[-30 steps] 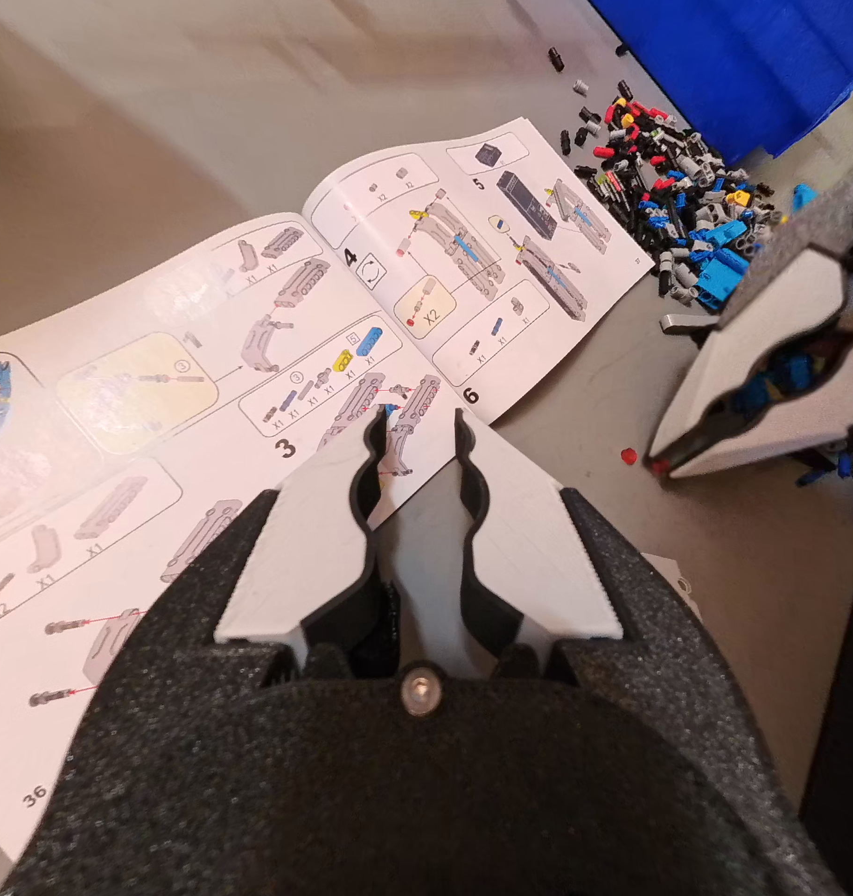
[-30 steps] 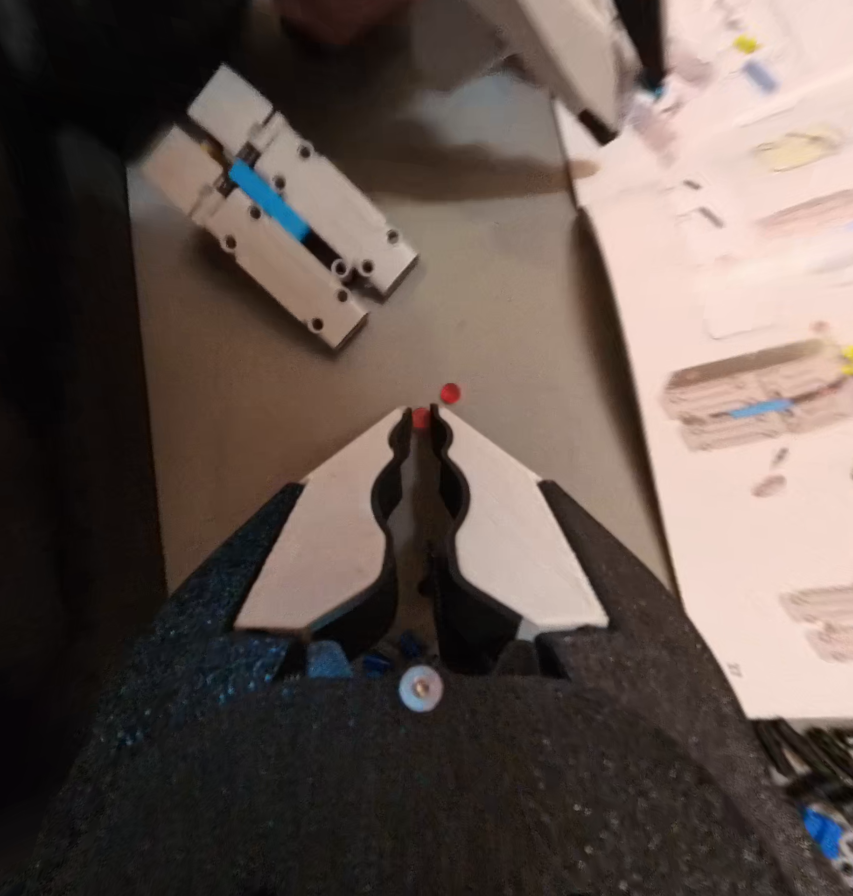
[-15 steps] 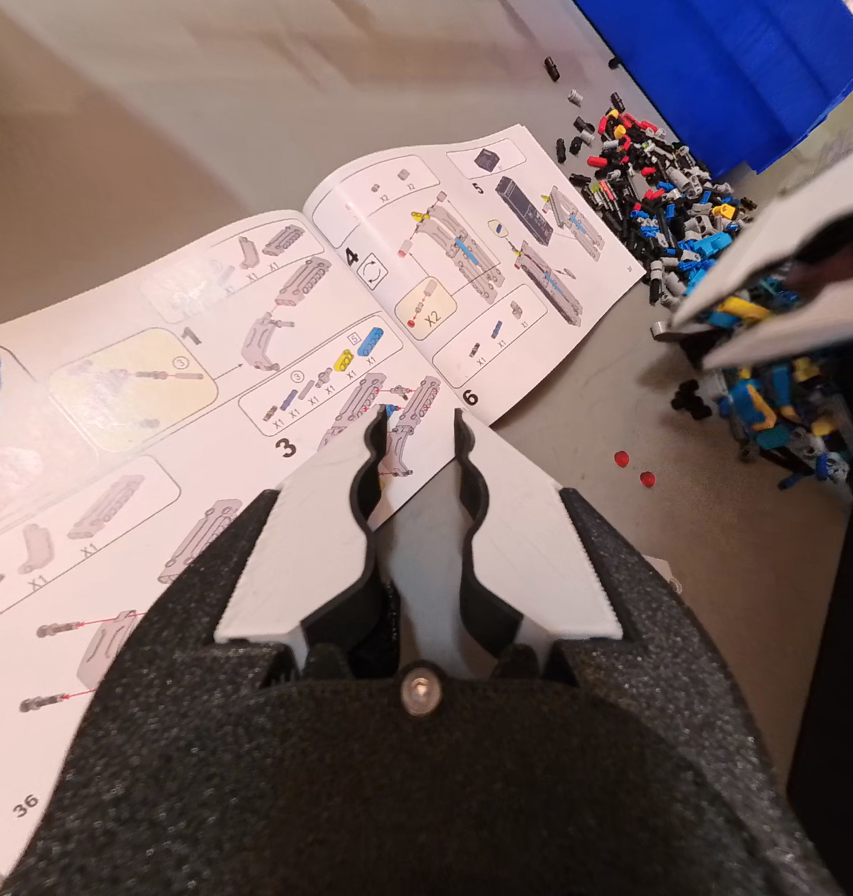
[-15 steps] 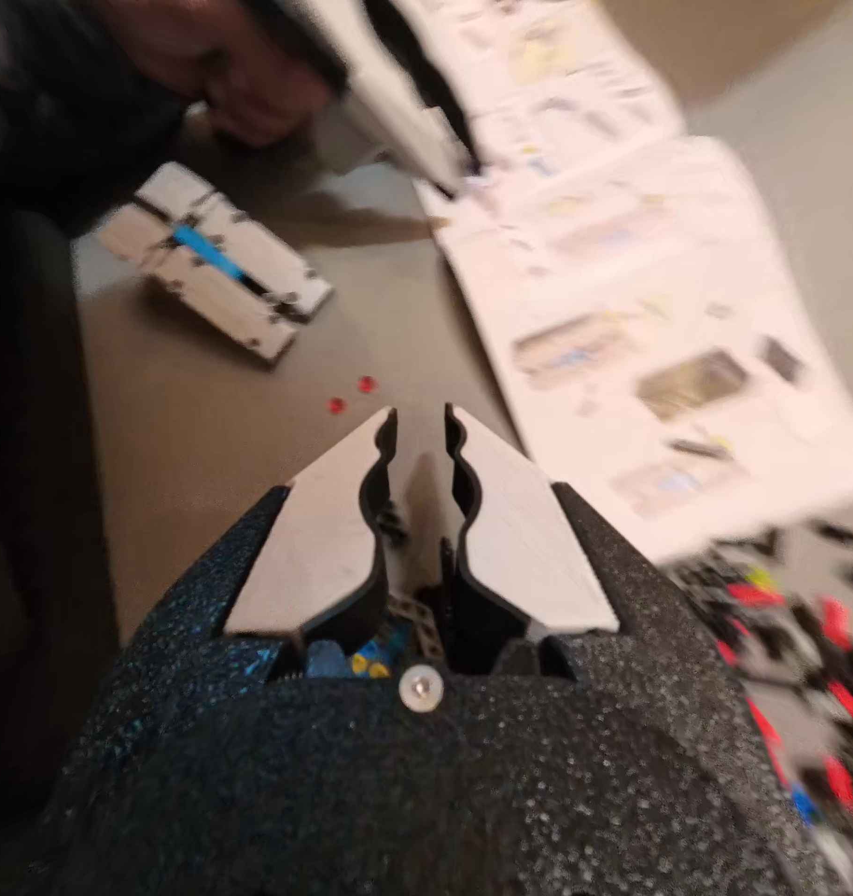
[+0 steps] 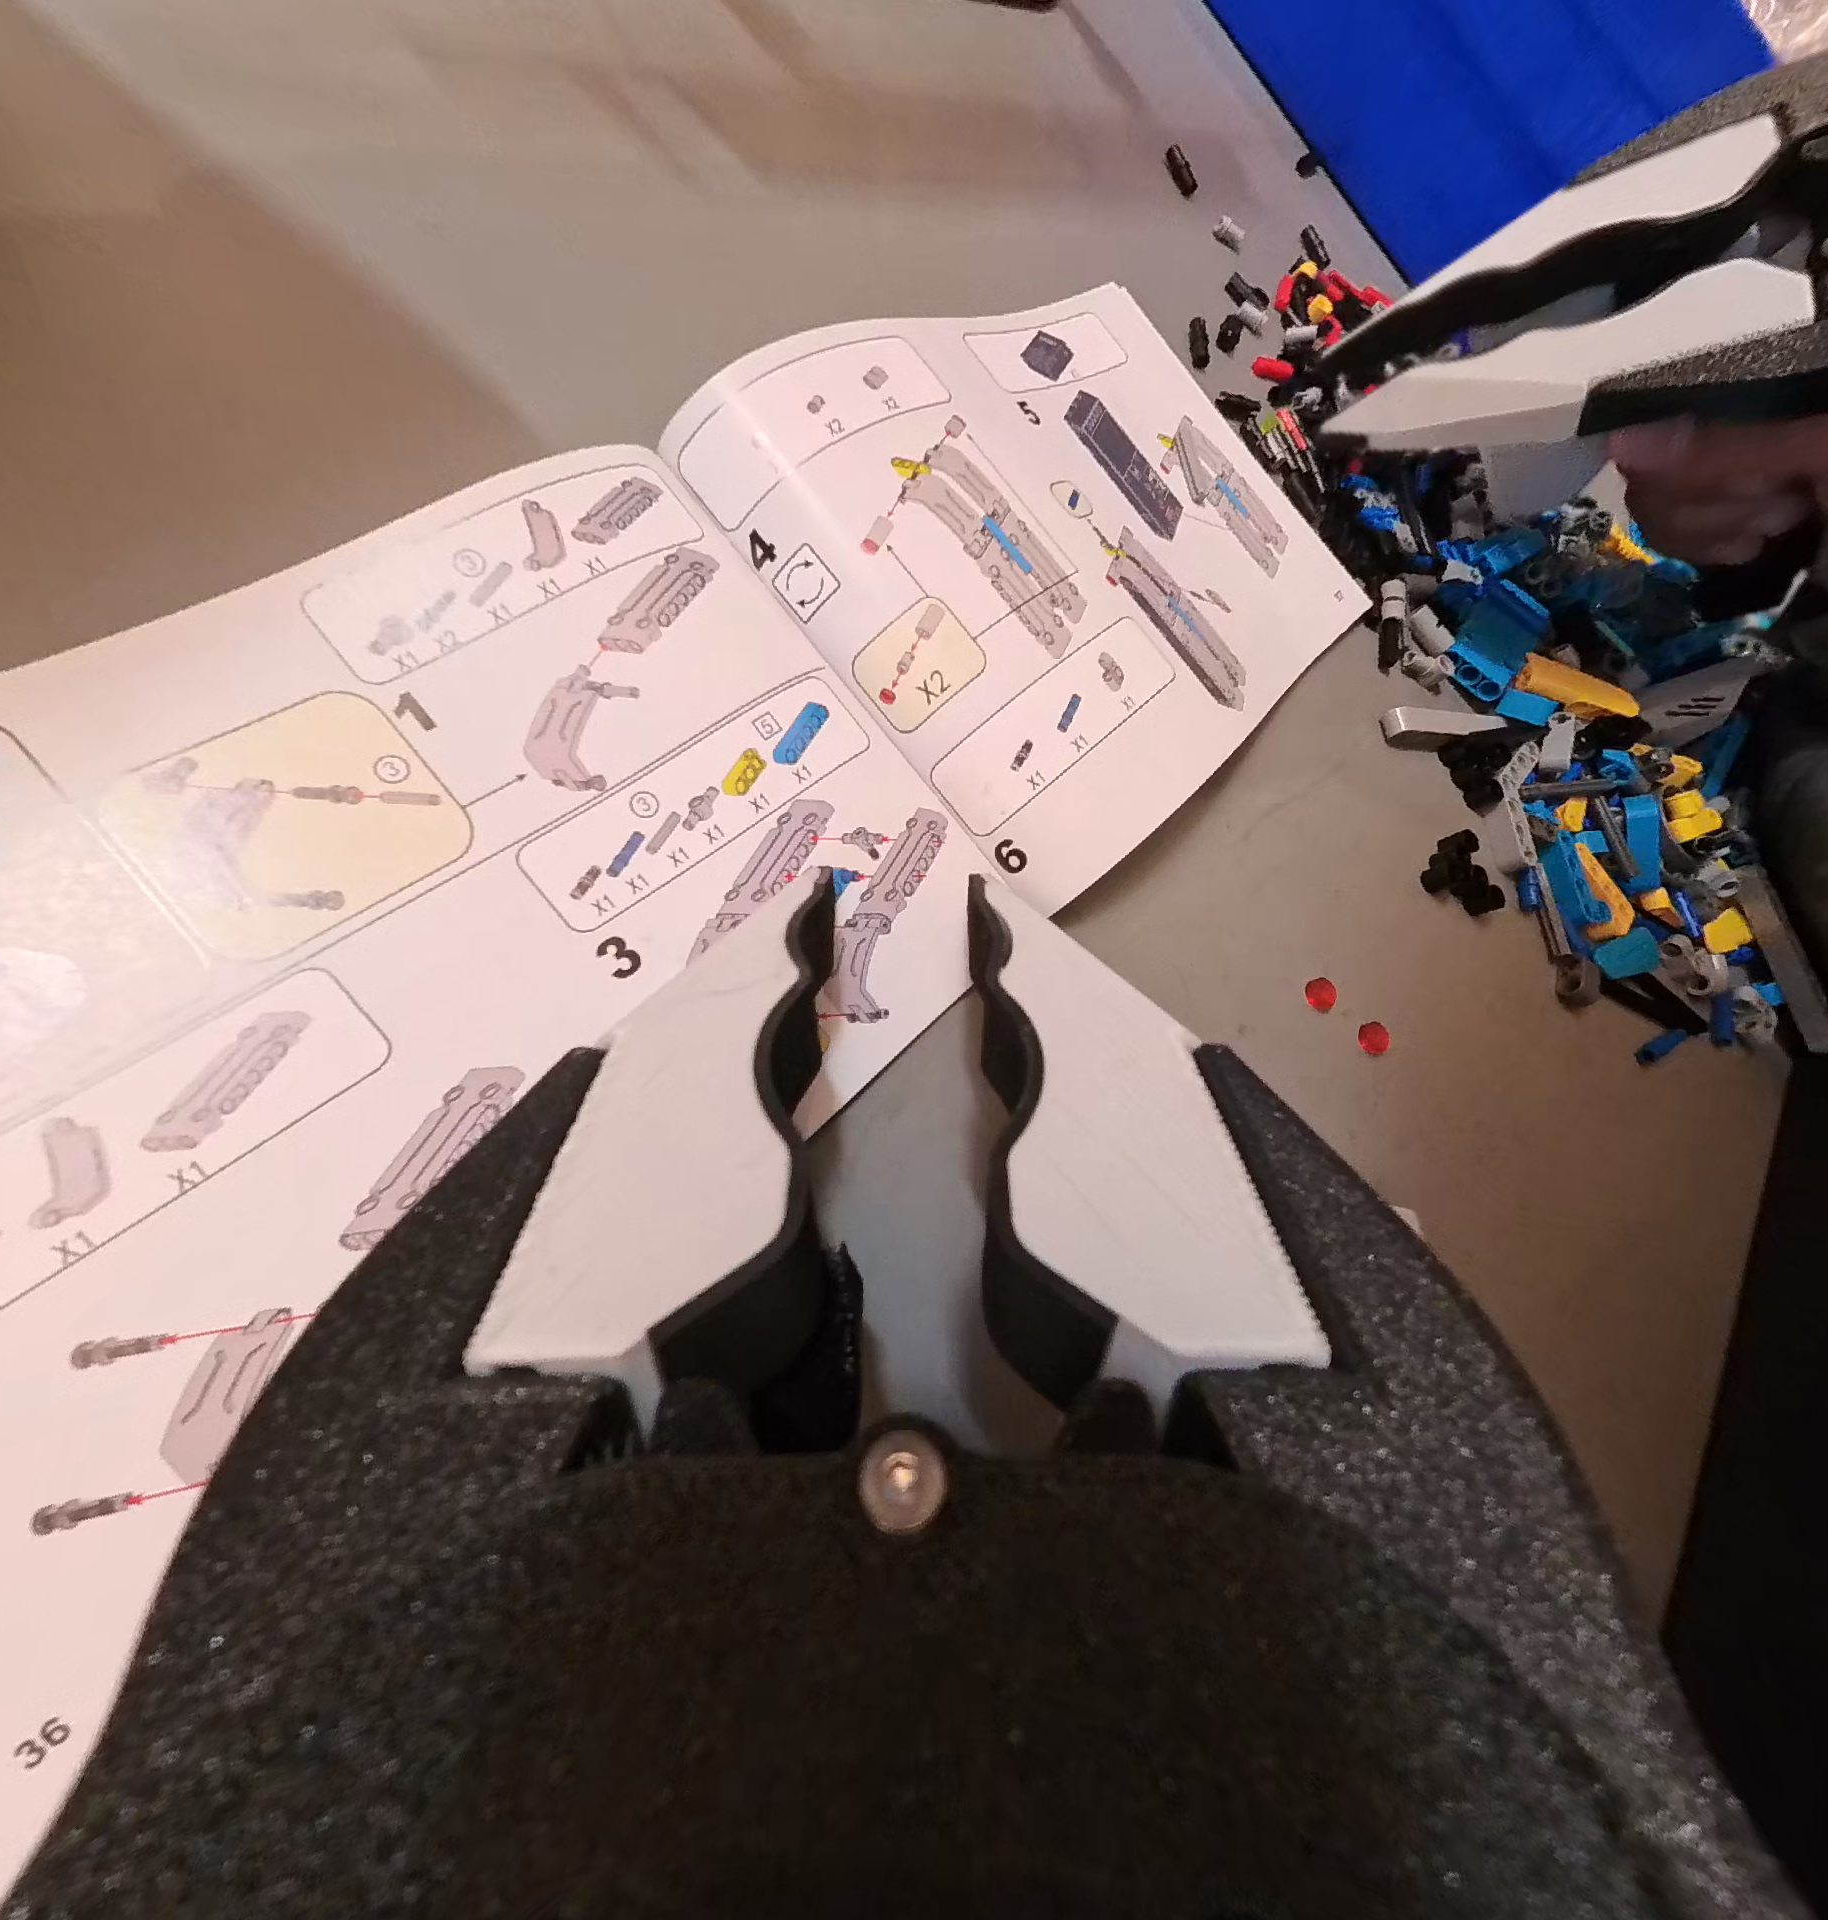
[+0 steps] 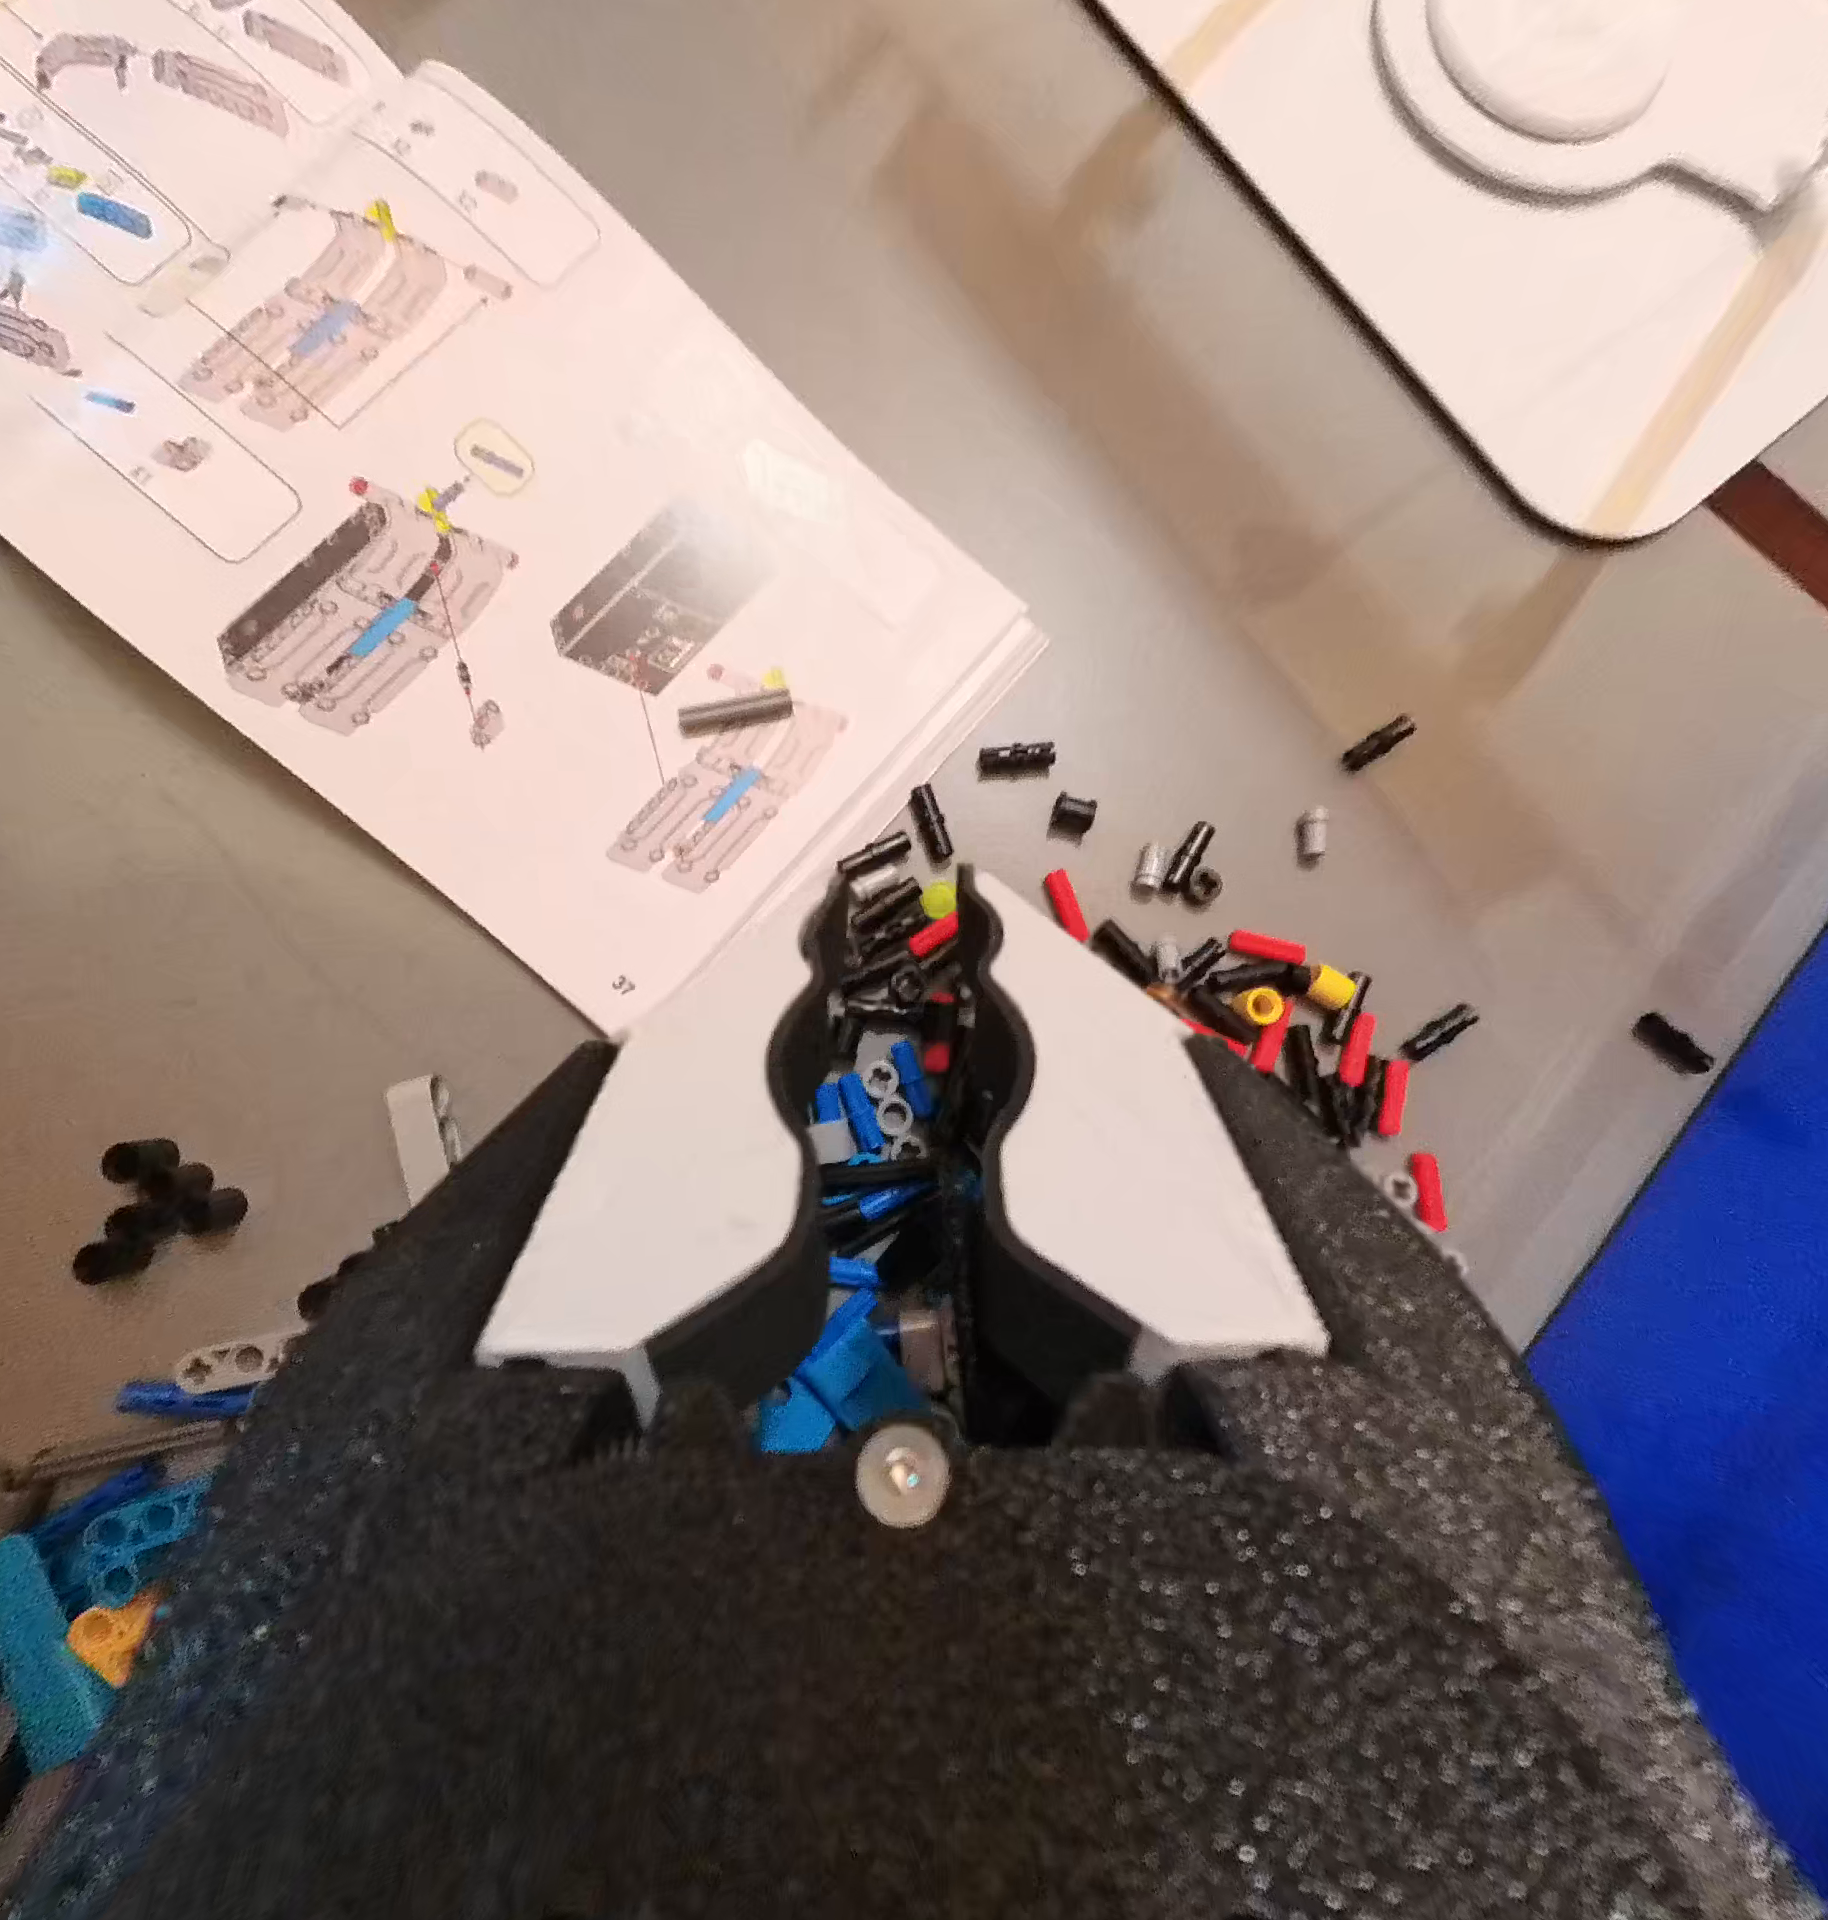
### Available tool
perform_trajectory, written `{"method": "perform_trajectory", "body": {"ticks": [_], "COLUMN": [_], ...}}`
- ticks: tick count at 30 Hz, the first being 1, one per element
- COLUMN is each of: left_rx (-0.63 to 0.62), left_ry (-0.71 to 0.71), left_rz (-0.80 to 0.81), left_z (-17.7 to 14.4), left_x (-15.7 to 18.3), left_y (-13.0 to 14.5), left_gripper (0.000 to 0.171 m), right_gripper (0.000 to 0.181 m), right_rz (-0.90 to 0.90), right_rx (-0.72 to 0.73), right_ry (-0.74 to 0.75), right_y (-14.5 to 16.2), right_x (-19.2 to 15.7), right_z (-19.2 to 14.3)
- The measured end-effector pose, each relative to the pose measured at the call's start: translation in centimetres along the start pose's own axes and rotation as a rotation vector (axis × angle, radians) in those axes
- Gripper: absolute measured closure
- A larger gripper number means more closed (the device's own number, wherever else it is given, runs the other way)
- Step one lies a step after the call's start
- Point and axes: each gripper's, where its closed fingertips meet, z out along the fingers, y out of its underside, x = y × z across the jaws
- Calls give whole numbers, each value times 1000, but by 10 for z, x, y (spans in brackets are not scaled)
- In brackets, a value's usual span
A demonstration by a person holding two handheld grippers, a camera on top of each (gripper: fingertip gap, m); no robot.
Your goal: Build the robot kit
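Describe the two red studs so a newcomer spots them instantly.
Start at the open booklet on the grey table. Between its near right corner and the brick pile lie two red studs, side by side. They alone lie apart on bare table, round and flat.

The only readable print is on the open instruction booklet (image 5: 889, 582): step numerals, part counts and page-corner numbers (all black on white).
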Motion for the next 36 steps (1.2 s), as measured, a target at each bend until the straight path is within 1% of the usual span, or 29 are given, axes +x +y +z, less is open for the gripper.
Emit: {"method": "perform_trajectory", "body": {"ticks": [5, 10, 14, 17, 20, 21, 22, 24, 25, 26, 27, 29, 31, 33, 36], "left_rx": [0, 0, 0, 0, 0, 0, 0, 0, 0, 0, 1, 1, 1, 2, 2], "left_ry": [-6, -10, -10, -10, -9, -9, -9, -9, -8, -7, -5, -3, -3, -4, -3], "left_rz": [8, 11, 11, 10, 10, 10, 9, 9, 8, 7, 5, 2, 0, 2, 0], "left_z": [0, 0, 0, 0, 0, 0, 0, 0, 0, 0, 0, 0, 0, 0, 0], "left_x": [0, 0, 0, 0, 0, 0, 0, 0, 0, 0, 0, 0, 0, 0, 0], "left_y": [0, 1, 1, 1, 1, 1, 1, 1, 1, 1, 1, 1, 0, 1, 0], "left_gripper": [147, 146, 146, 146, 146, 146, 146, 146, 146, 146, 146, 146, 146, 146, 146], "right_gripper": [168, 168, 173, 173, 173, 173, 173, 172, 173, 173, 172, 172, 172, 172, 172], "right_rz": [-36, -68, -62, -91, -115, -128, -132, -143, -165, -203, -252, -355, -404, -433, -415], "right_rx": [-46, -108, -111, -116, -72, -31, 25, 127, 135, 103, 65, -31, -99, -131, -125], "right_ry": [-34, -38, -56, -36, -30, -48, -119, -381, -535, -656, -702, -684, -664, -663, -659], "right_y": [0, 8, 8, 8, 0, -8, -19, -38, -38, -32, -25, -8, 2, 10, 9], "right_x": [-4, -5, -7, -6, -8, -14, -29, -83, -115, -142, -159, -173, -180, -183, -182], "right_z": [5, 14, 13, 12, 2, -4, -11, -30, -39, -43, -40, -23, -11, -6, -5]}}
